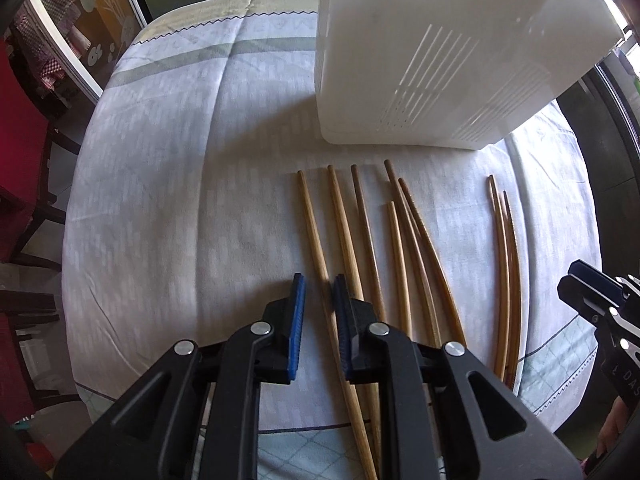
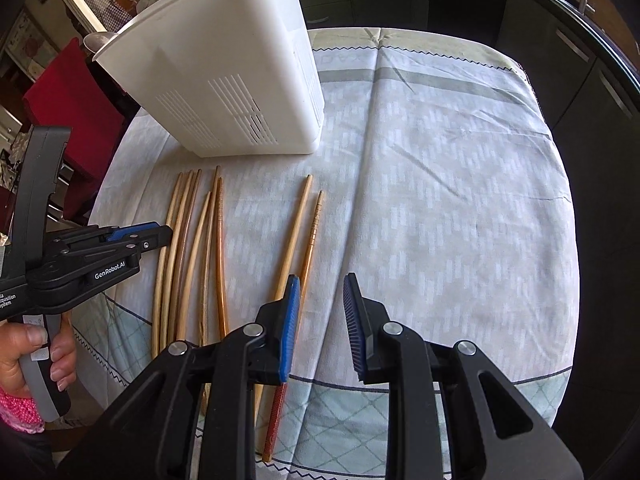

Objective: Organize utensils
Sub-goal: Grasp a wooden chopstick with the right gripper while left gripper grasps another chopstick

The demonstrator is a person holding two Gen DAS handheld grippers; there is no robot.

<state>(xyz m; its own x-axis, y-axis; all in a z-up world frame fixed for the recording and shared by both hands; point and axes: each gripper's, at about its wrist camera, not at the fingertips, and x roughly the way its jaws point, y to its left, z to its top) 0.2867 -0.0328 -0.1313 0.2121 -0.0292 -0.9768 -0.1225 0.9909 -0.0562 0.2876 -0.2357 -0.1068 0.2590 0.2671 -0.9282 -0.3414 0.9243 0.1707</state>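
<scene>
Several wooden chopsticks (image 1: pixel 360 240) lie side by side on the tablecloth, in front of a tall white slotted utensil holder (image 1: pixel 432 64). My left gripper (image 1: pixel 320 286) is open and hovers just above the leftmost chopstick (image 1: pixel 314 232), which runs between its blue pads. A separate bunch of chopsticks (image 1: pixel 506 264) lies to the right. My right gripper (image 2: pixel 322 284) is open and empty, over the cloth just right of two chopsticks (image 2: pixel 298 232). The holder (image 2: pixel 224 80) and the left gripper (image 2: pixel 156 236) also show in the right wrist view.
The round table has a pale patterned cloth (image 1: pixel 168 184). A red chair (image 1: pixel 20 152) stands at its left. Dark cabinets (image 2: pixel 580 60) run behind the table on the right. The table's front edge (image 2: pixel 360 468) is near the grippers.
</scene>
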